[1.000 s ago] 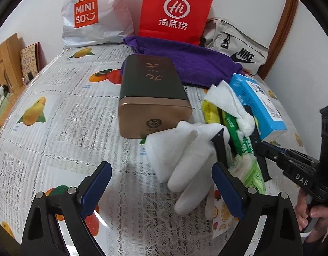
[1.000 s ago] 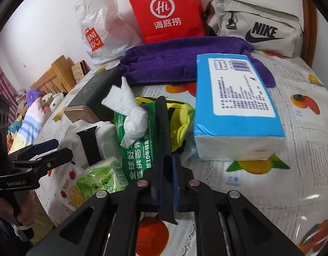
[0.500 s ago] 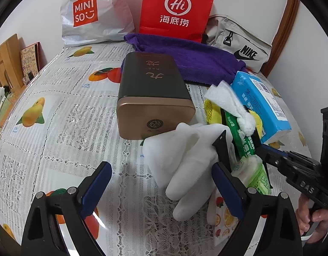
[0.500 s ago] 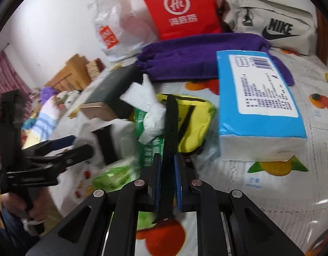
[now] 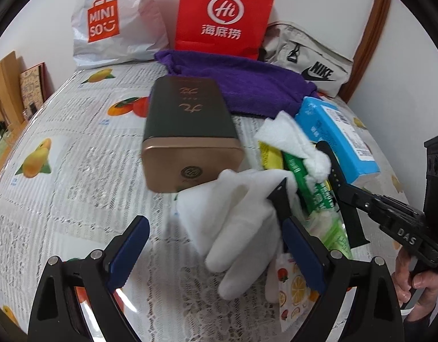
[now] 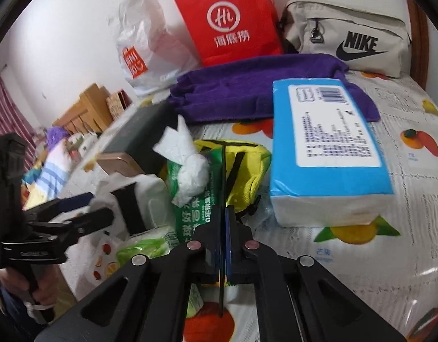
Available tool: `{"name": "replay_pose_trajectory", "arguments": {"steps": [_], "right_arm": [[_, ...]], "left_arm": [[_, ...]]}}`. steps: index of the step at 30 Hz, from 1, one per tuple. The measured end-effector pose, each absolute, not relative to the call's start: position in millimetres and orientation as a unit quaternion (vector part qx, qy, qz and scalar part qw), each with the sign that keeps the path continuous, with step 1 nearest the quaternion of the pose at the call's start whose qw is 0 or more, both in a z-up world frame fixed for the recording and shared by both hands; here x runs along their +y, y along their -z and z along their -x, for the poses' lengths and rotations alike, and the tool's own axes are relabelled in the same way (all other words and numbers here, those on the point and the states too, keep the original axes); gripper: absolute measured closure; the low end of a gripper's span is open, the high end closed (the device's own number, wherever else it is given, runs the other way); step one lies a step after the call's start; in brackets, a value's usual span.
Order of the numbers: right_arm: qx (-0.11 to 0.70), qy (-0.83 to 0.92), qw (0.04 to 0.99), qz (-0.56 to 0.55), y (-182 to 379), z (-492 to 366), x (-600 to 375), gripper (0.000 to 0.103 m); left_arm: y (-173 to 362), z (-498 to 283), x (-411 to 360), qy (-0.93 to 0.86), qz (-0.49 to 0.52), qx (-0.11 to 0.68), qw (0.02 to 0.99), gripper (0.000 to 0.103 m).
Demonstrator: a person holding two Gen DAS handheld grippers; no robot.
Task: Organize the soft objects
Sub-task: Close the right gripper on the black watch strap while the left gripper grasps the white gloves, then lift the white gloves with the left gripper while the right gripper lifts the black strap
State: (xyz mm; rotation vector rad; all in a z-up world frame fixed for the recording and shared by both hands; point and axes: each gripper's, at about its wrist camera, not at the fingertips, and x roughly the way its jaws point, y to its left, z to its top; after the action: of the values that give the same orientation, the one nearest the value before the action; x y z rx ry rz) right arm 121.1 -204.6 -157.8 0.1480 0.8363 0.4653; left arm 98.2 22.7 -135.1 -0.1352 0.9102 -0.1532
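A white glove lies on the fruit-print tablecloth, against a dark green and gold tin. My left gripper straddles the glove. Its jaws are wide and closing, and the pads do not press the glove. Right of the glove lie a green wipes pack, a white tissue wad, a yellow pouch and a blue tissue pack. My right gripper is shut over the wipes pack, beside the wad, and I see nothing between its fingers.
A purple towel lies behind the tin. A red paper bag, a white Miniso bag and a beige Nike bag stand along the wall. A fruit-print sachet lies under the glove's fingers.
The right gripper's fingers, slightly apart before, have come fully together, and its tip has moved up beside the tissue wad. The left gripper has stayed over the glove.
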Motion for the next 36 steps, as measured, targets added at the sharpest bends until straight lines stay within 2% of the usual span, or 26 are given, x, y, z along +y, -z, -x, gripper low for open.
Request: {"name": "replay_pose_trajectory", "arguments": {"steps": [4, 8, 10, 14, 15, 16, 27, 29, 31, 36], "right_arm": [[0.393, -0.213, 0.892, -0.057, 149.5, -106.8, -213.8, 0.100], [0.398, -0.200, 0.894, -0.044, 149.5, -91.3, -225.4, 0.100], [0.400, -0.194, 0.894, -0.045, 149.1, -84.9, -231.9, 0.100], [0.402, -0.186, 0.895, -0.046, 149.5, -76.2, -240.7, 0.100], [0.403, -0.184, 0.896, -0.046, 150.9, -75.0, -242.0, 0.100], [0.405, -0.182, 0.895, -0.047, 152.6, -74.8, -243.0, 0.100], [0.418, -0.164, 0.892, -0.045, 161.1, -67.3, -250.2, 0.100], [0.420, -0.160, 0.892, -0.045, 162.7, -66.4, -252.7, 0.100], [0.423, -0.155, 0.891, -0.047, 165.3, -66.7, -255.2, 0.100], [0.429, -0.154, 0.889, -0.051, 169.7, -69.9, -257.2, 0.100]], "left_arm": [[137.9, -104.1, 15.4, 0.085, 0.061, 0.442, 0.891, 0.030], [137.6, -104.7, 13.4, 0.089, 0.060, 0.434, 0.894, 0.040], [135.5, -104.0, 14.5, 0.094, 0.059, 0.433, 0.894, 0.055], [129.2, -100.7, 20.9, 0.100, 0.065, 0.425, 0.897, 0.073], [127.3, -100.0, 22.4, 0.102, 0.067, 0.423, 0.898, 0.085], [125.0, -98.6, 25.4, 0.102, 0.072, 0.420, 0.899, 0.086], [112.1, -85.3, 29.7, 0.107, 0.070, 0.409, 0.903, 0.088], [111.4, -82.6, 30.5, 0.106, 0.065, 0.410, 0.903, 0.078], [115.4, -83.0, 30.7, 0.096, 0.057, 0.417, 0.902, 0.051], [130.5, -91.5, 29.0, 0.083, 0.050, 0.435, 0.895, 0.049]]}}
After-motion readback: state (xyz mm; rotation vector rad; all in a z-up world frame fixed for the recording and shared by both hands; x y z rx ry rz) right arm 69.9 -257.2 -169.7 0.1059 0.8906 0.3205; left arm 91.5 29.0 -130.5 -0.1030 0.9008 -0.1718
